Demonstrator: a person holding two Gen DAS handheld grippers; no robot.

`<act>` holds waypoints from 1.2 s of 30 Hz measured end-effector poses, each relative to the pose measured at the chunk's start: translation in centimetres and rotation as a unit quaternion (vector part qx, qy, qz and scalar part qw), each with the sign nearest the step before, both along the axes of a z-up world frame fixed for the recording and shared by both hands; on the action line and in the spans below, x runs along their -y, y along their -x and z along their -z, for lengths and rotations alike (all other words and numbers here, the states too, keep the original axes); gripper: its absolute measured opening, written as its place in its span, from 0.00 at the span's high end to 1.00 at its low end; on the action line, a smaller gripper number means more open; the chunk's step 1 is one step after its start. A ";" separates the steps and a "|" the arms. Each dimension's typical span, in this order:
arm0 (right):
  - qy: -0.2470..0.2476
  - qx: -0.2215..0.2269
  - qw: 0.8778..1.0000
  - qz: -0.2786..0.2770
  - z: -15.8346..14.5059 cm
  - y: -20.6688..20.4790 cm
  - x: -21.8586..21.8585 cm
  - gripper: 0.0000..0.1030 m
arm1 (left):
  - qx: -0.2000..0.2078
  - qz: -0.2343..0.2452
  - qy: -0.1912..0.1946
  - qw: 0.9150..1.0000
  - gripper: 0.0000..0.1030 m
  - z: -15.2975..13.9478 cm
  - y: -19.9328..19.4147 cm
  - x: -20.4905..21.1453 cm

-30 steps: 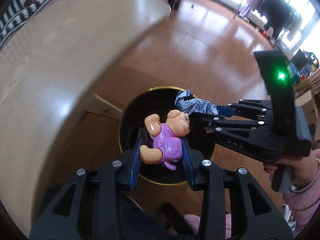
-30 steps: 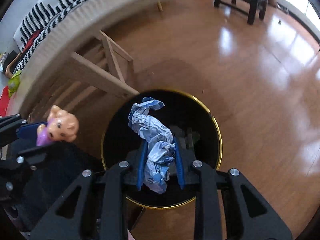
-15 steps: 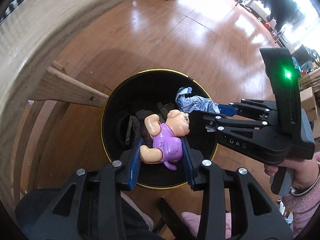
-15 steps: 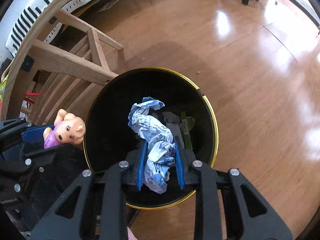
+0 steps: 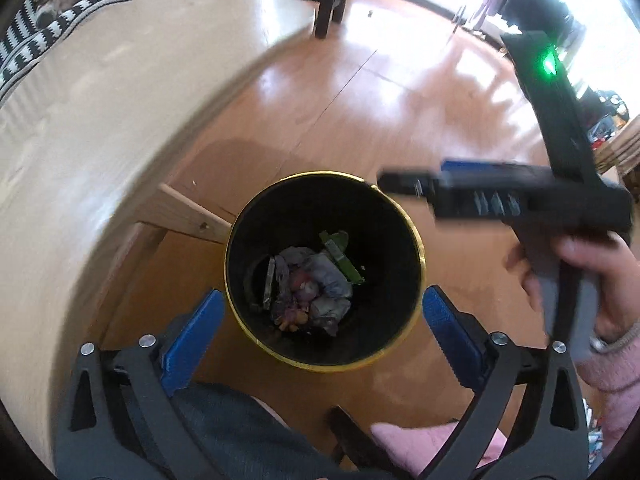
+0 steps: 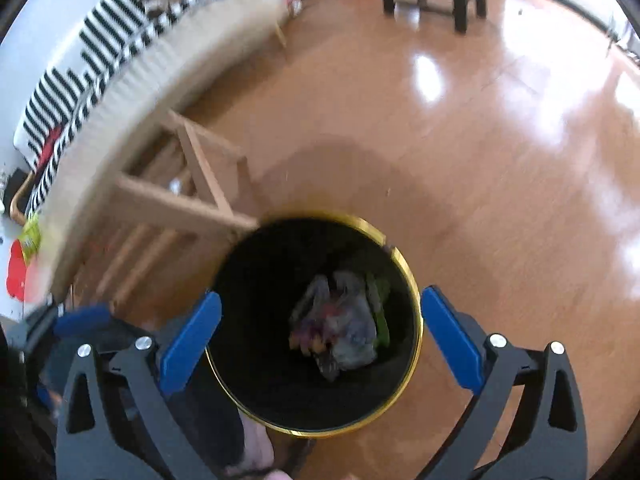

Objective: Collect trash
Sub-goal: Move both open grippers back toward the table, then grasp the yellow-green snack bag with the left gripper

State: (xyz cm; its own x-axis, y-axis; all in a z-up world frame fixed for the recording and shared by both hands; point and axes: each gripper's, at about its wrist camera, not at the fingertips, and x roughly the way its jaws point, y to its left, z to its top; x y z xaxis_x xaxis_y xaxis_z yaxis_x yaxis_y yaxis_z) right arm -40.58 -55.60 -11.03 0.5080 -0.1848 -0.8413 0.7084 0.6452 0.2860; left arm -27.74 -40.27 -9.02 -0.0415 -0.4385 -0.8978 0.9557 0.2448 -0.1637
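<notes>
Since the earlier frame we see both grippers' jaws just opened; toy and crumpled paper dropped. Left wrist: left gripper (image 5: pixel 320 332) spread, empty, above black bin (image 5: pixel 416 236); toy pig (image 5: pixel 298 312) and paper (image 5: pixel 332 280) lie inside. Right wrist: right gripper (image 6: pixel 320 338) spread, empty, over bin (image 6: pixel 404 264); trash blurred at bottom

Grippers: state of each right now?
Left gripper: open, jaws just opened, nothing between them.
Right gripper: open, jaws just opened, nothing between them.
</notes>
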 end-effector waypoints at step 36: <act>0.154 -0.021 0.959 -0.237 -5.9 -32.7 -16.5 0.05 | 0.110 -0.400 0.020 0.910 0.06 -5.1 -30.9 -22.4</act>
